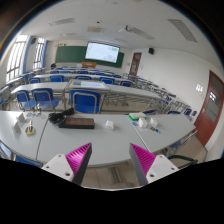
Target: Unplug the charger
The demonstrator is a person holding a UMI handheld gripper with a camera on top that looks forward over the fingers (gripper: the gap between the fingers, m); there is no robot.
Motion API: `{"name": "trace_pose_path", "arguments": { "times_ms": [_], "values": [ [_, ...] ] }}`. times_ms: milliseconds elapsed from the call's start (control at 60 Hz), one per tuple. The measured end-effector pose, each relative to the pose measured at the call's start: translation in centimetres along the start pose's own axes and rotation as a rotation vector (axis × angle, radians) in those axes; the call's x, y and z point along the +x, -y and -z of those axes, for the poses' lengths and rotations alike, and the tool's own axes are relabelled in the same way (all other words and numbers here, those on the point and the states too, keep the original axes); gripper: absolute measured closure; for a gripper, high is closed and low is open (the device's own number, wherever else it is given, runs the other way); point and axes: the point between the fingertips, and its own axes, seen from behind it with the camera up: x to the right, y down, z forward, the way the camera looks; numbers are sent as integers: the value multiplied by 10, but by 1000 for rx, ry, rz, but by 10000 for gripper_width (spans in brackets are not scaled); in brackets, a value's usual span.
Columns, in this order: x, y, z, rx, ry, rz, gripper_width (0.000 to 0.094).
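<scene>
Gripper (110, 160) raised above a white table (100, 138), pink-padded fingers (76, 158) spread wide apart and clasping nothing. Well beyond the fingertips and off toward the left finger's side, a dark power strip (72, 123) lying on the table; too small to tell whether a charger sits in it. Farther back, rows of blue chairs (85, 101), a green chalkboard (68, 55) and a lit screen (102, 51).

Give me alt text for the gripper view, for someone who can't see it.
The gripper, fingers open and holding nothing, hangs above a white table in a classroom. Small items lie on the table; beyond them stand rows of blue chairs, with a green chalkboard and lit screen behind.
</scene>
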Motion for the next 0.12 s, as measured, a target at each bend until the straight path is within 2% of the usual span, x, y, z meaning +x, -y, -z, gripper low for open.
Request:
{"name": "trace_pose_path", "arguments": {
  "times_ms": [117],
  "values": [
    [-4,2,5,-5,18,-2,162]
  ]
}}
